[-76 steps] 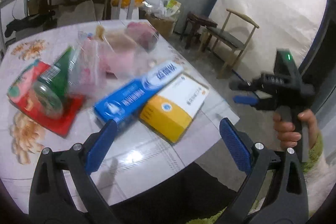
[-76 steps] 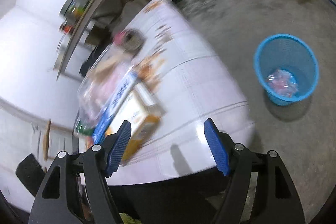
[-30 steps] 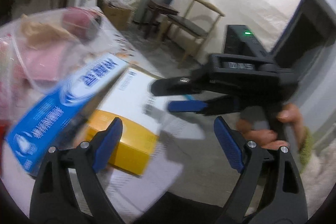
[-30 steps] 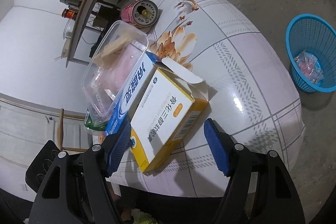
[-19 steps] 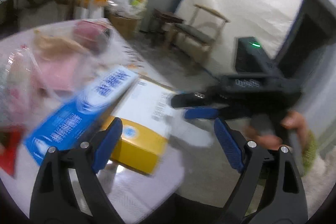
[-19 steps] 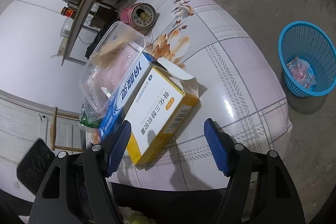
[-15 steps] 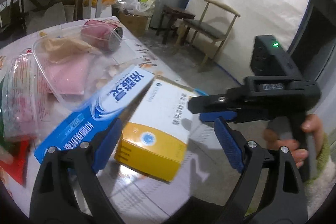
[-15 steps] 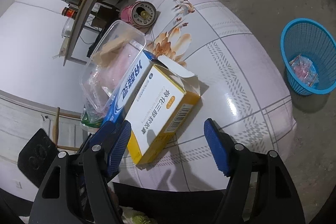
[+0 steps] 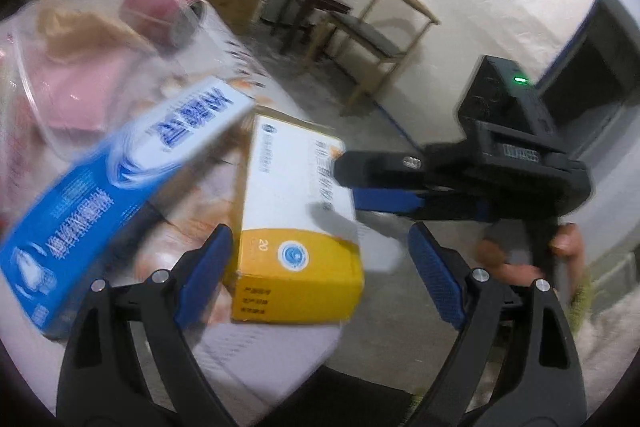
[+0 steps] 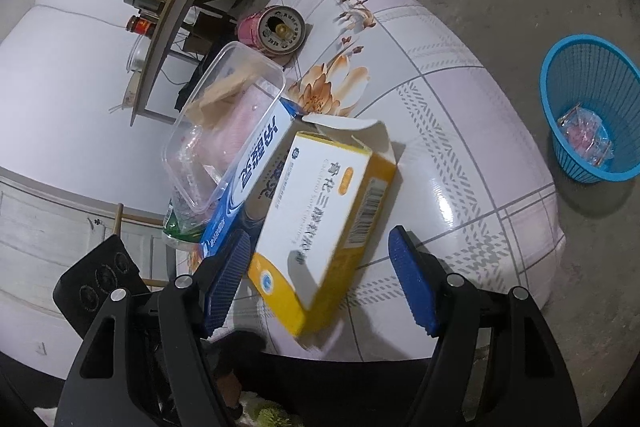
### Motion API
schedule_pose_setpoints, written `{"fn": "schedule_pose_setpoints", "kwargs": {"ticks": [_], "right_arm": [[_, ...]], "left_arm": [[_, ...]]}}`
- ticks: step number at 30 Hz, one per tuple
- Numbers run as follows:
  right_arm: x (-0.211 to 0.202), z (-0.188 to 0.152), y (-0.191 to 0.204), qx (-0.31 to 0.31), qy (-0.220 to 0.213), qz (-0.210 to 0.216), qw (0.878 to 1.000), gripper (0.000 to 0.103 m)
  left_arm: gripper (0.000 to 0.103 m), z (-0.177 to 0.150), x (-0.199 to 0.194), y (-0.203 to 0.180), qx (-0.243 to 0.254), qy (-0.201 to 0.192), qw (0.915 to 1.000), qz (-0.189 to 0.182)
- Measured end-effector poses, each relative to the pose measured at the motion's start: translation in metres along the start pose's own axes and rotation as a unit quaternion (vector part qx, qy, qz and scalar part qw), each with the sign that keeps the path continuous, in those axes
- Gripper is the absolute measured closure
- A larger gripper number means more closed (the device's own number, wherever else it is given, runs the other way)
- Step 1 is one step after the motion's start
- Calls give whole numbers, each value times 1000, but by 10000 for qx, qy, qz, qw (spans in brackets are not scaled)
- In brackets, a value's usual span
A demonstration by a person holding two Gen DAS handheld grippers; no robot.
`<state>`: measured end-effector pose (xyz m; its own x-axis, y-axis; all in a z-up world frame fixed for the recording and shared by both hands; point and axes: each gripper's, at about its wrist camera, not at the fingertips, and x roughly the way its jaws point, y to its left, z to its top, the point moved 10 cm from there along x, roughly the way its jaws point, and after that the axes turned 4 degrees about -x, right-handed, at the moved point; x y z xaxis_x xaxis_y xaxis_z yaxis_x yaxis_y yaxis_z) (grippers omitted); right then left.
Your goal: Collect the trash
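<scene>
The right gripper (image 10: 320,283) stood open, jaws wide on either side of the yellow-and-white carton (image 10: 320,223) without pressing it. The left gripper (image 9: 320,275) was likewise open, the carton's yellow end low between its jaws. Against the carton's left side lay a blue box (image 10: 256,171), crowding the gap there, with a clear plastic tray (image 10: 216,131) overlapping it and a pink can (image 10: 276,31) further up the table (image 10: 460,155). At right of frame, on the floor, stood the blue basket (image 10: 560,131).
</scene>
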<state>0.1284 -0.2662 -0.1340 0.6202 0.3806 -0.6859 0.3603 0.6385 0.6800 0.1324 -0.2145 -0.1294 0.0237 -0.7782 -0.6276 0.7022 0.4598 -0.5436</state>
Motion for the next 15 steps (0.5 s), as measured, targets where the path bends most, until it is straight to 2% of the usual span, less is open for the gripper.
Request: {"fn": "schedule_pose_setpoints", "kwargs": {"ticks": [2,5,7,9,12,15], "right_arm": [[-1,0,-1,-48,-27,-90,9999,33],[-3,1,1,-241,-83,-360,9990,32],[-5,1,1,-395,-153,-681,9968,27],[-5,2,2,-578,-221,-1006,9930,26],[-4,2,8,-778,-230,-1236,9890,24],[-1,1,13,-1000,-184,-1437,9844,24]], "left_arm": [[18,-8,2,-16,13,157,9990,-423],[18,-19,3,-30,169,332,9974,-612],[18,-23,-1,-32,366,280,9981,-404],[18,-20,-13,-27,475,111,9987,-153],[18,2,-45,-13,521,-399,9975,257],[18,40,-81,2,739,-863,9894,901]]}}
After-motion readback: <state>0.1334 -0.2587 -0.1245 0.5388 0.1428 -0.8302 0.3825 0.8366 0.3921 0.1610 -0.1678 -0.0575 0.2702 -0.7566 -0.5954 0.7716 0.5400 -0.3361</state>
